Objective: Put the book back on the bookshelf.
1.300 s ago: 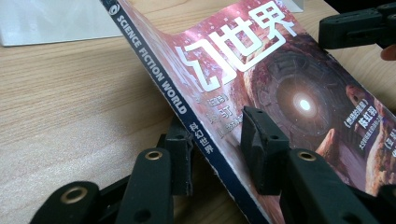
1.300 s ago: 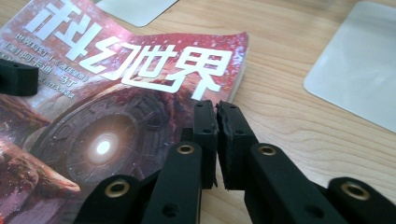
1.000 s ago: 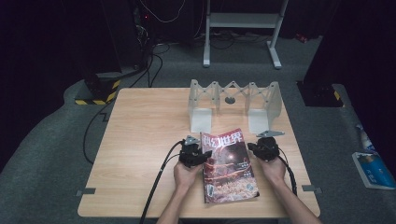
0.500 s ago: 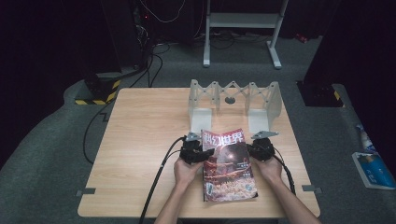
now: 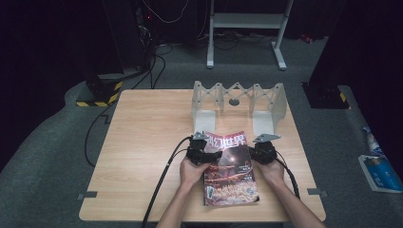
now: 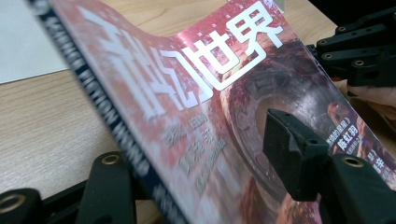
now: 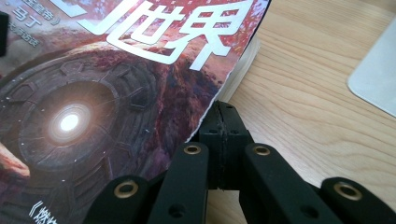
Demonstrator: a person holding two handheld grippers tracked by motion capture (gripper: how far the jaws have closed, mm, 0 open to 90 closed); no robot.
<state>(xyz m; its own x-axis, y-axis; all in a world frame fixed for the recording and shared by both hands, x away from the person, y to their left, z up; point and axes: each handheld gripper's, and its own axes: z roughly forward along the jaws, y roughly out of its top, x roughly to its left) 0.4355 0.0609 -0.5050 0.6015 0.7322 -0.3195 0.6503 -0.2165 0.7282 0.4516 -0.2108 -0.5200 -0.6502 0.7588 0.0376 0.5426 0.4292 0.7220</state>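
A magazine [image 5: 230, 171] with a red cover and large white characters lies on the wooden table [image 5: 147, 137], near its front edge. My left gripper [image 5: 204, 153] is at the spine side. In the left gripper view its jaws have just been opening: one sits below the spine, the other stands above the cover [image 6: 196, 93], and neither pad presses on it. My right gripper [image 5: 259, 151] is at the opposite edge. In the right gripper view its jaws [image 7: 223, 114] are shut together, tips against the raised edge of the cover [image 7: 116, 93]. The page block [image 7: 247, 60] shows under that edge.
A white folding rack [image 5: 237, 99] stands behind the magazine at the far side of the table. Black cables [image 5: 164, 180] trail from the grippers toward the front edge. Bare wood lies to the left. A dark floor surrounds the table.
The left gripper's jaws stand wider apart around the magazine's spine edge than before. Both hands and the magazine stay where they were.
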